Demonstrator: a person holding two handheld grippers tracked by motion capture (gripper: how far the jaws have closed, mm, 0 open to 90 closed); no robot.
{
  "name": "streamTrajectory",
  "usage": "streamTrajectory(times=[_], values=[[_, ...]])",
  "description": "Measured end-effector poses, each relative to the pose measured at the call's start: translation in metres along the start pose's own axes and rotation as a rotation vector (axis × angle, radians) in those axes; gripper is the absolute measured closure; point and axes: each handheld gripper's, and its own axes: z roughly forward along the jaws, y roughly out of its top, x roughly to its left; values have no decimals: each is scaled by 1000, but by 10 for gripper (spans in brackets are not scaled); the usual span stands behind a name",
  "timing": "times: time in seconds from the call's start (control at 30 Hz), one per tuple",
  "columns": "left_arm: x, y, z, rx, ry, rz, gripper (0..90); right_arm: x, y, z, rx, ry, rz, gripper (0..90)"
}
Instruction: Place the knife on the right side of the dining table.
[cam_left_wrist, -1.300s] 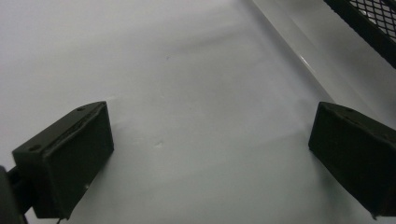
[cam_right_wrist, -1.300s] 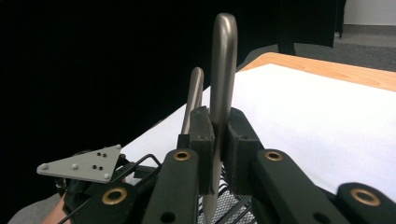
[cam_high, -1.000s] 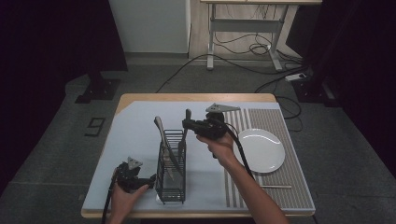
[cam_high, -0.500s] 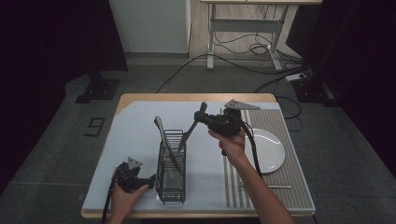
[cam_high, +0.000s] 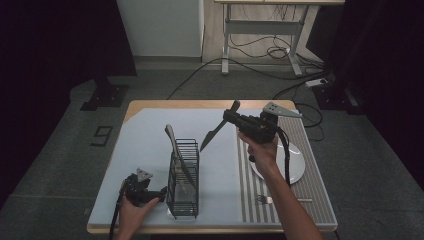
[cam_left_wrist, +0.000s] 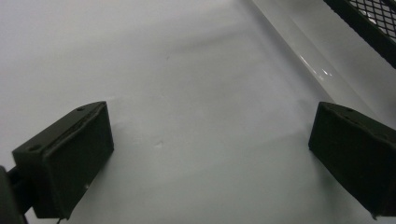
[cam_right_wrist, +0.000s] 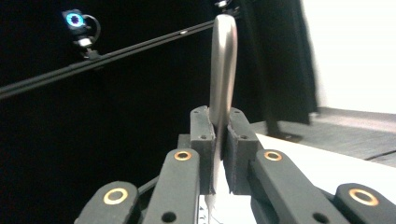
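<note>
At the near edge of the table (cam_high: 150, 107), the person's left hand (cam_high: 134, 209) rests the left gripper (cam_high: 161, 192) low on the pale mat, just beside the black wire caddy (cam_high: 183, 180); in the left gripper view its two black jaws stand spread wide with bare white surface between them, and the caddy's mesh shows at the upper right corner (cam_left_wrist: 373, 18); nothing is held there. The caddy stands upright near the front of the table, and a utensil (cam_high: 176, 150) leans in it, its handle rising up and away toward the far left. To the right, on the ribbed drying mat (cam_high: 320, 200), a fork (cam_high: 280, 200) lies flat near the front edge, its long axis running left to right; farther back on the same mat sits a white plate (cam_high: 296, 170), partly hidden by the person's right forearm. Beyond the caddy and above the table's middle, the right hand (cam_high: 260, 150) holds the right gripper (cam_high: 231, 116) in the air; its jaws are pressed together on a knife (cam_high: 214, 135); in the high view the knife's long axis slants, its dark tip pointing down and to the left toward the caddy, well clear of the mat. In the right gripper view the knife (cam_right_wrist: 222, 70) is seen edge-on, a thin metal strip rising straight up from between the pads (cam_right_wrist: 203, 140).
</note>
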Motion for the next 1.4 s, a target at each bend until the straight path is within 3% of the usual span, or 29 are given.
streamTrajectory(times=[0.07, 0.23, 0.67, 1.4], values=[[0, 0, 0, 0, 1, 0, 0, -1, 3, -6, -7, -25, -16, 838], [0, 0, 0, 0, 0, 0, 0, -11, 3, -13, -12, -52, 7, 838], [0, 0, 0, 1, -1, -2, 0, -46, -23, -11, 39, -144, 83, 838], [0, 0, 0, -1, 0, -3, 0, -95, -25, -19, 3, -304, 78, 837]])
